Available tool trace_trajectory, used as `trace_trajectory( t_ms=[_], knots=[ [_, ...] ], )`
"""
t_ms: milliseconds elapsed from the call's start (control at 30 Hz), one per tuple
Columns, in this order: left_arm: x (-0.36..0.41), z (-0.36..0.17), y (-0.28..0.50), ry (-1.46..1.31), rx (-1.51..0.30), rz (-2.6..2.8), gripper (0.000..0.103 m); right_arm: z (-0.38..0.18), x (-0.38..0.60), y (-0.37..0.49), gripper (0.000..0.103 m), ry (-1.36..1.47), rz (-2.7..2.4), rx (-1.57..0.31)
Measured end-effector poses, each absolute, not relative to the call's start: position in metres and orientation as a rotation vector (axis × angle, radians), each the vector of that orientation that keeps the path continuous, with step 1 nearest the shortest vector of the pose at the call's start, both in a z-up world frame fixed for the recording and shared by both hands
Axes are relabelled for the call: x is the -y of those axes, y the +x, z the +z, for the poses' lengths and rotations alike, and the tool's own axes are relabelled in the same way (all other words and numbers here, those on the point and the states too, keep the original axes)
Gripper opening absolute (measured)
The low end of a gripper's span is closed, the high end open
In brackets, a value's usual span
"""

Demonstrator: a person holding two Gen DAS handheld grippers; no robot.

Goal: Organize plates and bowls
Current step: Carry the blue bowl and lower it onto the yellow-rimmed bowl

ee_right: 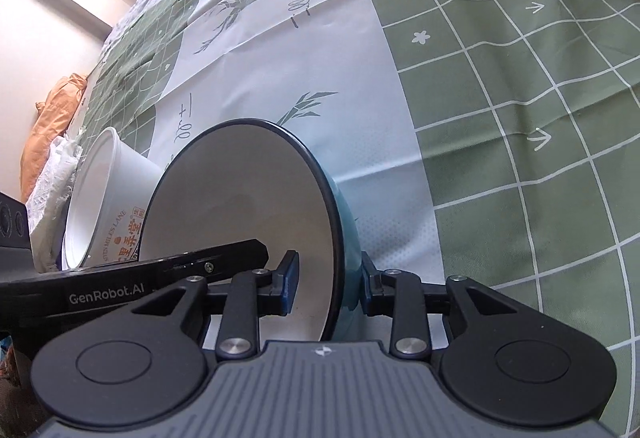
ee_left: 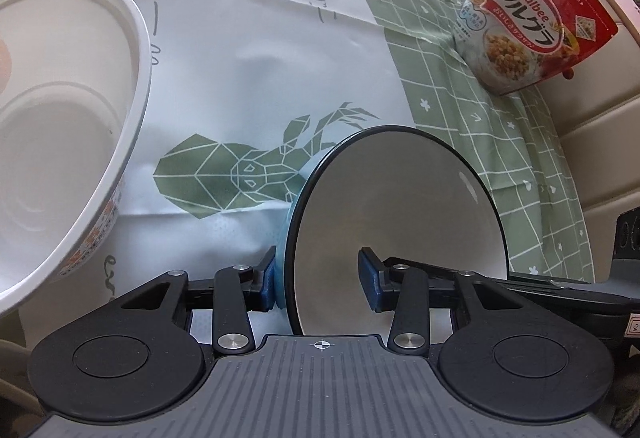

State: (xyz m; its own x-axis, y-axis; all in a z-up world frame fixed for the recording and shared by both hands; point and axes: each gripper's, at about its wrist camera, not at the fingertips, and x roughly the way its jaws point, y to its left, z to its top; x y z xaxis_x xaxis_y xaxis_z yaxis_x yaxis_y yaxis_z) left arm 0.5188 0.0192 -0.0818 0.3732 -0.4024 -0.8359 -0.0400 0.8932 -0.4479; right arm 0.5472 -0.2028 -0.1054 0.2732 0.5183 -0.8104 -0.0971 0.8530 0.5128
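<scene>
With the left tongs (ee_left: 318, 280) standing about half open, straddling the wall of a round blue ceramic bowl with a white inside and dark rim (ee_left: 400, 205): touching the blue outside with one pad, keeping the other clear of the white inside, so gripping nothing. With the right tongs (ee_right: 330, 280) set much narrower, straddling the opposite wall; lying against the blue outside with one pad, not showing whether the inner pad is pressing. Keeping that bowl over the green-and-white deer-print tablecloth (ee_left: 240, 57) on the tabletop, just beside a white round plastic tub (ee_left: 60, 117), well apart from a red cereal bag (ee_left: 532, 25).
</scene>
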Motion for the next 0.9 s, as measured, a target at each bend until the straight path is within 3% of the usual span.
trace_trajectory(
  t_ms=[267, 533, 900],
  knots=[
    [-0.022, -0.042, 0.505, -0.444, -1.064, -0.263, 0.045, -0.065, 0.208, 0.532, 0.031, 0.399, 0.438, -1.149],
    [-0.019, 0.008, 0.444, -0.455, -1.002, -0.334, 0.045, -0.015, 0.216, 0.473, 0.031, 0.362, 0.471, -1.081],
    [-0.007, -0.022, 0.362, -0.490, -1.050, -0.368, 0.045, -0.042, 0.224, 0.392, 0.032, 0.351, 0.437, -1.111]
  ],
)
